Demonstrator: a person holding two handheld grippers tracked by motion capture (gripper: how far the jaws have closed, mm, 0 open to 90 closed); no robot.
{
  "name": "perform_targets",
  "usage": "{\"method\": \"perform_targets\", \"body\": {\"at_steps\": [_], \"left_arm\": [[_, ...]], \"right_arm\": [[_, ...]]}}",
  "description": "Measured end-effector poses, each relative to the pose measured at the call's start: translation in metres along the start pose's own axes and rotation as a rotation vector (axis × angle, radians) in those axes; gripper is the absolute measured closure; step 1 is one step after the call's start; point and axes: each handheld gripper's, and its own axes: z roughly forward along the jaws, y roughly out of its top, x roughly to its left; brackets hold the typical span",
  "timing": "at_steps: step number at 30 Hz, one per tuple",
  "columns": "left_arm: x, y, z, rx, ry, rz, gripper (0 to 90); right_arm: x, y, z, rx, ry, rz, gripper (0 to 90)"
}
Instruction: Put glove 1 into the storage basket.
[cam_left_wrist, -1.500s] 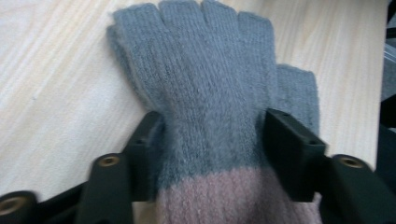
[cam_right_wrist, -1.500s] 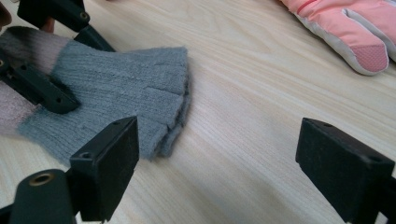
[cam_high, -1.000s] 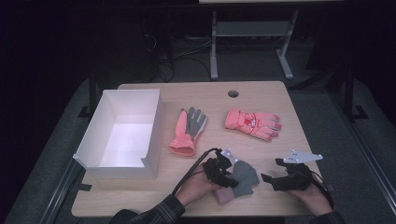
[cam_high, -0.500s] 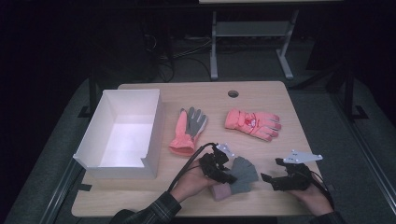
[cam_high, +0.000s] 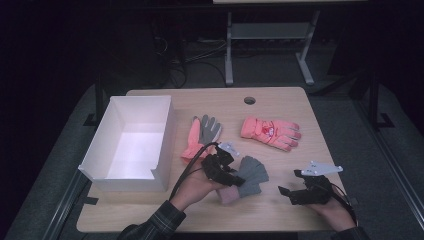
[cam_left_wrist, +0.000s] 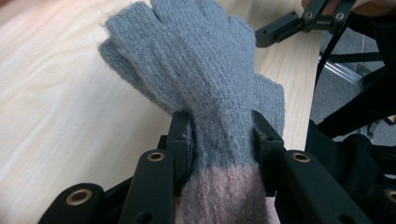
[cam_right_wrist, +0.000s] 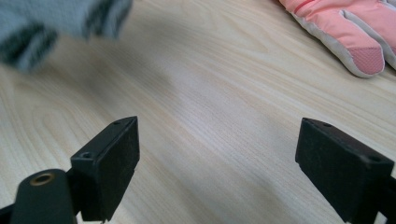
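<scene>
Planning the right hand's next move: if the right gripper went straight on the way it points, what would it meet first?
Probably the grey knit glove held by the left gripper; the right gripper, fingers open, has bare table before it. Depth is unclear.

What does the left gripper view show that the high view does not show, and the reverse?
The left gripper view alone shows the jaws pressing both sides of the grey knit glove, just above its pink cuff. The high view alone shows the white box, the grey-and-pink glove and the pink ski glove. Both show the left gripper shut on the knit glove, the right gripper farther off, and the wooden table.
</scene>
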Motion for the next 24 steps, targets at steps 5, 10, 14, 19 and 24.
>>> {"method": "perform_targets", "body": {"at_steps": [5,10,14,19,24], "left_arm": [[0.001,0.002,-0.015,-0.014,0.016,-0.011,66.8],[0.001,0.005,-0.034,-0.039,0.035,-0.016,66.8],[0.004,0.004,-0.055,-0.067,0.056,-0.042,66.8],[0.009,0.004,-0.074,-0.095,0.064,-0.053,66.7],[0.015,0.003,-0.094,-0.121,0.081,-0.050,66.7]], "right_arm": [[-0.001,-0.001,0.000,0.003,-0.001,0.003,13.5],[0.000,0.002,0.002,-0.001,0.000,-0.001,13.4],[0.000,0.003,0.006,0.009,0.008,-0.006,13.4],[-0.001,0.004,0.008,0.007,0.015,0.001,13.4],[0.001,0.004,0.008,0.009,0.016,-0.003,13.4]]}}
